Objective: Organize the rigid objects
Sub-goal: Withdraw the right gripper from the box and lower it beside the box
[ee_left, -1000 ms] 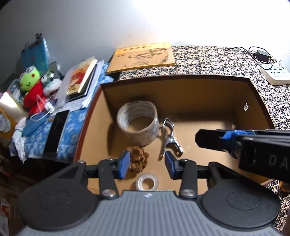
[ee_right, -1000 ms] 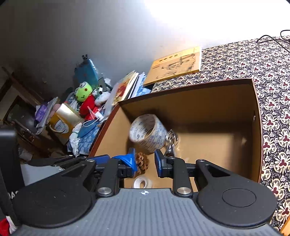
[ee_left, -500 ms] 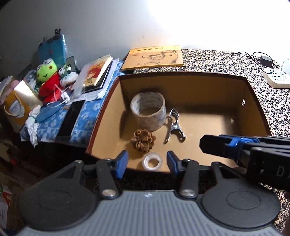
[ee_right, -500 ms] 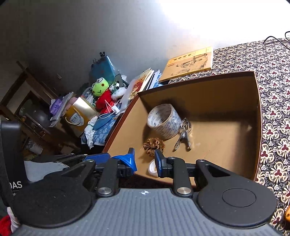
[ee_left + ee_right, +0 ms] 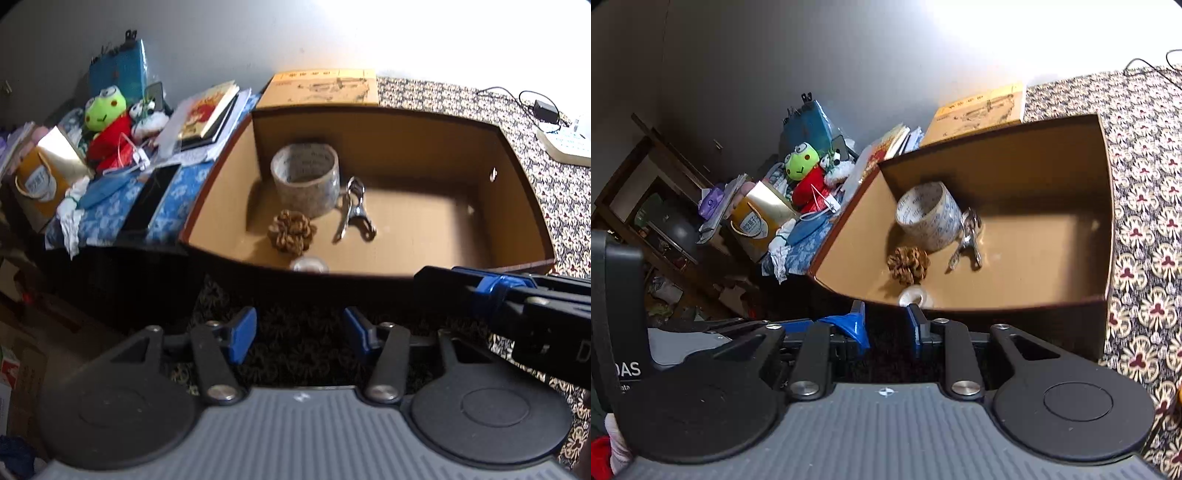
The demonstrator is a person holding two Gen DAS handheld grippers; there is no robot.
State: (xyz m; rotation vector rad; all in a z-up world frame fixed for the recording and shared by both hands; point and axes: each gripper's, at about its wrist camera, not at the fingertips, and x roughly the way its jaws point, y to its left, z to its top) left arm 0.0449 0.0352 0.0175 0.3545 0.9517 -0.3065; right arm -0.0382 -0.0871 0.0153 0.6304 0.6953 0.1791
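Nearest the cameras, the left hand-held gripper [image 5: 299, 334] is seen released, its blue pads apart and nothing between them; the right hand-held gripper [image 5: 886, 325] is likewise held empty with a narrower gap, both short of the near wall of the cardboard box [image 5: 532, 192] on the patterned worktop [image 5: 554, 177]. Just inside that wall a small tape roll [image 5: 309, 264] is lying flat: light and stiff, best taken across its outer rim. Beyond it a pine cone [image 5: 291, 232] is set, judged light but brittle, so a gentle pinch across its body is advised. Beside it lies a metal clip [image 5: 354, 214], hard and slippery, best gripped across its flat handles. Farthest, touching the clip, a large tape roll [image 5: 305, 178] is standing on end; its wall can be pinched.
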